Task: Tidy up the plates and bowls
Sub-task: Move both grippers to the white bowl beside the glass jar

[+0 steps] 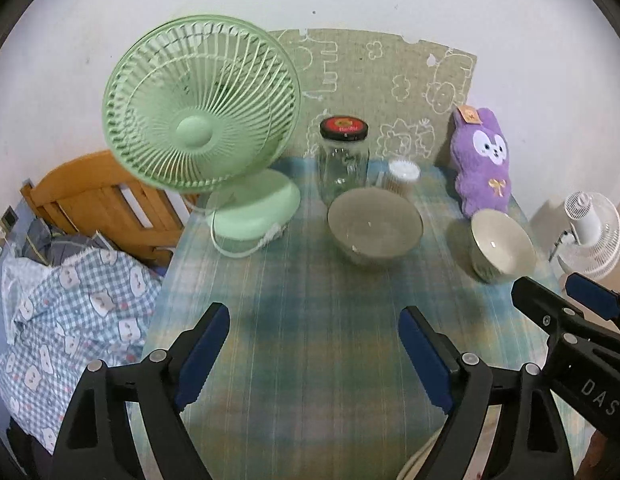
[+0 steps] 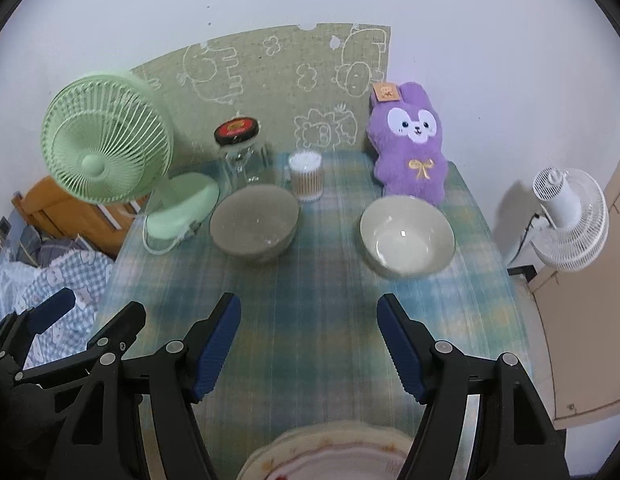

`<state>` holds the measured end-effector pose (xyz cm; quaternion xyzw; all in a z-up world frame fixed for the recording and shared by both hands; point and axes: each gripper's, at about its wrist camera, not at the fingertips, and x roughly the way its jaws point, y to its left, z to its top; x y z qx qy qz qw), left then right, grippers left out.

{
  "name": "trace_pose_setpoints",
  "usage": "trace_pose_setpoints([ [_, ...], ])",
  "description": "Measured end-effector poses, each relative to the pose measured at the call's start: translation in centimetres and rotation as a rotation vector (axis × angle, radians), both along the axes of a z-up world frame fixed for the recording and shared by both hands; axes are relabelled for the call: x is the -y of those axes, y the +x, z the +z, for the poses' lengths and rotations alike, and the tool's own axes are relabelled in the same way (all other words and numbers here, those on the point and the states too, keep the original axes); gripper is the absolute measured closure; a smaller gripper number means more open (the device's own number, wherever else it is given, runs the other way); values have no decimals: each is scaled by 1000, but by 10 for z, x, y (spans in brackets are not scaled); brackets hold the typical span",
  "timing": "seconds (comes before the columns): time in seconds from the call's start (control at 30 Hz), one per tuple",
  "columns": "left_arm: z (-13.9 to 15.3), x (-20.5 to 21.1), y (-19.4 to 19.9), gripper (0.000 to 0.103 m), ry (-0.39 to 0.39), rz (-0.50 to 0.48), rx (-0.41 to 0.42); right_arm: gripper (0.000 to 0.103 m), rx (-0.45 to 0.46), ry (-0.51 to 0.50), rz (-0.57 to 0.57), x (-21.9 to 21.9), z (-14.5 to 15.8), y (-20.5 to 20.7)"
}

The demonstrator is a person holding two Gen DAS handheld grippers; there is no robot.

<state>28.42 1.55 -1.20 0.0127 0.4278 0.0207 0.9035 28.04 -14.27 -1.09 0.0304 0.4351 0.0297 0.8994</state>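
Below, plate (image 2: 330, 454) cut off.

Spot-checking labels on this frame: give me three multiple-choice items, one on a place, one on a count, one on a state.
1. What stands directly behind the light cream ceramic bowl?
A. purple plush rabbit
B. green desk fan
C. glass jar

2. How many bowls are on the blue plaid tablecloth?
A. one
B. two
C. three

3. What is the state of the right claw?
A. shut on a bowl
B. shut on a plate
C. open, holding nothing

Answers:
1 A: the purple plush rabbit sits just behind it.
2 B: the cream bowl and the dull grey-brown bowl.
3 C: the jaws stand apart with only tablecloth between them.
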Motion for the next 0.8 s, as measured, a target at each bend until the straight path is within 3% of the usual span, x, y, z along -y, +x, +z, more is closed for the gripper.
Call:
trace_pose_setpoints([
  [0.47,-21,19,69,15,16,18,-23,30,30,-17,8,-1,-13,82],
  [0.8,-49,20,128,17,2,31,-38,30,10,-9,15,-15,-41,138],
])
